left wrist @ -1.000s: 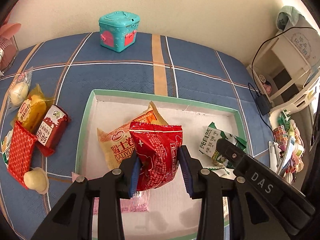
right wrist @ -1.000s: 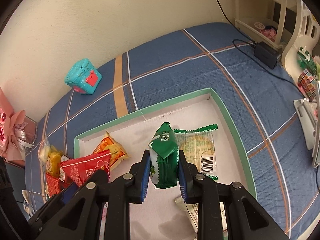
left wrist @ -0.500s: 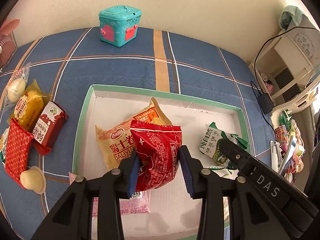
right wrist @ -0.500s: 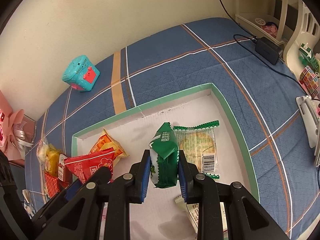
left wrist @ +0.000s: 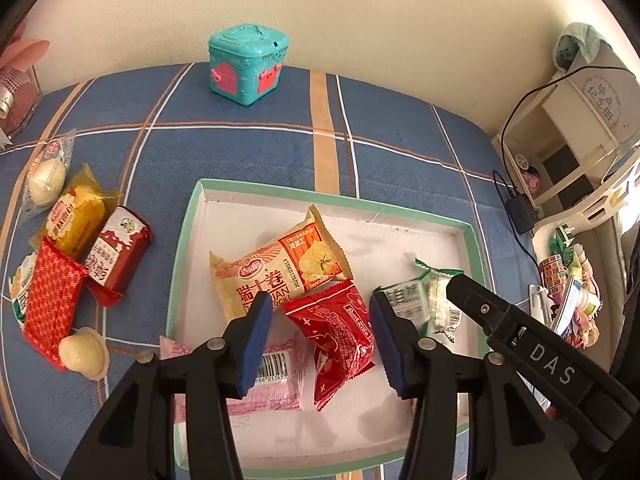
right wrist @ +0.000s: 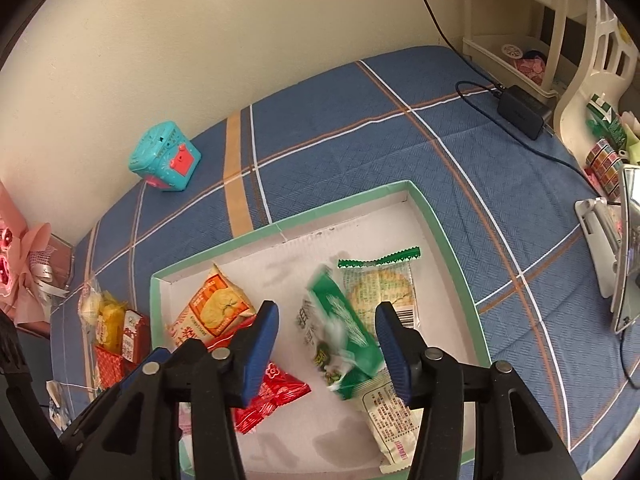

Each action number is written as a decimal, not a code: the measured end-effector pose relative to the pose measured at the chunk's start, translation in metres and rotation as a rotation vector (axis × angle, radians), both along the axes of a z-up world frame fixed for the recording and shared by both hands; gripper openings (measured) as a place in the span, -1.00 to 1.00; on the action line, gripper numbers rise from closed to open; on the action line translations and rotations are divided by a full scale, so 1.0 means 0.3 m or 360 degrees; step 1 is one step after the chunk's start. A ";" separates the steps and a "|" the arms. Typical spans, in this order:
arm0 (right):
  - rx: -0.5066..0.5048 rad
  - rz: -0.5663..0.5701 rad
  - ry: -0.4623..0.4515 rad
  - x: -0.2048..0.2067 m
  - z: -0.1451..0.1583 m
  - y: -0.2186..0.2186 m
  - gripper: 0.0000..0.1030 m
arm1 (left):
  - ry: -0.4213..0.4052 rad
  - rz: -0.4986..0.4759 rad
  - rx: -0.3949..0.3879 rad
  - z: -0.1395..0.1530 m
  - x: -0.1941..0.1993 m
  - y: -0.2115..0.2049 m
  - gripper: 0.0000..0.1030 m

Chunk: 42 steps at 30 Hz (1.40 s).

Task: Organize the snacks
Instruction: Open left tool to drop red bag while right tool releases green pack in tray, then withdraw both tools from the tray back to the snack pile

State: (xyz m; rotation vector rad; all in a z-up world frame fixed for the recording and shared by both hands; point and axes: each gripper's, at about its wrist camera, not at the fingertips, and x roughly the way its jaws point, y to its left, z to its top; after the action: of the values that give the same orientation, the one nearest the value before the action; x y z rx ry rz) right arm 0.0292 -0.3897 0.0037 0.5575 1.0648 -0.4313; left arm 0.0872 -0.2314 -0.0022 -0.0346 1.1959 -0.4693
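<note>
Snack packets [left wrist: 340,332] lie loose between each opening tool's [left wrist: 318,342] pads.

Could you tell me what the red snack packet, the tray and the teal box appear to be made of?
Red snack packet: glossy plastic film, judging by its crinkles, highlights and serrated seal.
Tray: probably matte cardboard, white inside with a green rim; thin folded walls.
Teal box: likely moulded hard plastic, smooth with a slight sheen and raised pink doors.

Cream wall [left wrist: 360,12] rose behind a worktop covered by blue plaid cloth [right wrist: 360,128]. Cream shelf unit [left wrist: 576,128] stood at right, black cable and adapter [right wrist: 520,106] beside it. Soft daylight.
</note>
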 end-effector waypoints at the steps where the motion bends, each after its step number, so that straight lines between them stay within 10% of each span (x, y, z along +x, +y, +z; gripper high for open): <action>1: -0.0002 0.0003 -0.0003 -0.002 0.008 0.003 0.09 | -0.0003 0.0001 0.0008 0.008 -0.001 0.005 0.03; 28: -0.0118 0.0064 -0.0009 -0.030 0.107 0.068 0.13 | -0.0040 0.0196 0.0079 0.069 0.037 0.183 0.04; 32: -0.0112 0.0073 0.0026 -0.020 0.086 0.072 0.21 | -0.0033 0.0222 0.0119 0.048 0.047 0.200 0.46; 42: -0.0099 0.0137 0.0193 0.023 -0.022 0.101 0.61 | -0.0008 0.0259 0.0283 -0.023 0.068 0.227 0.60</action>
State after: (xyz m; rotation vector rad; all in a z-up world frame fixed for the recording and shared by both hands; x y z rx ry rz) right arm 0.0360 -0.3592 -0.0028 0.4327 1.1831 -0.4251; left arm 0.1076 -0.1634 -0.0090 0.0218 1.2150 -0.2192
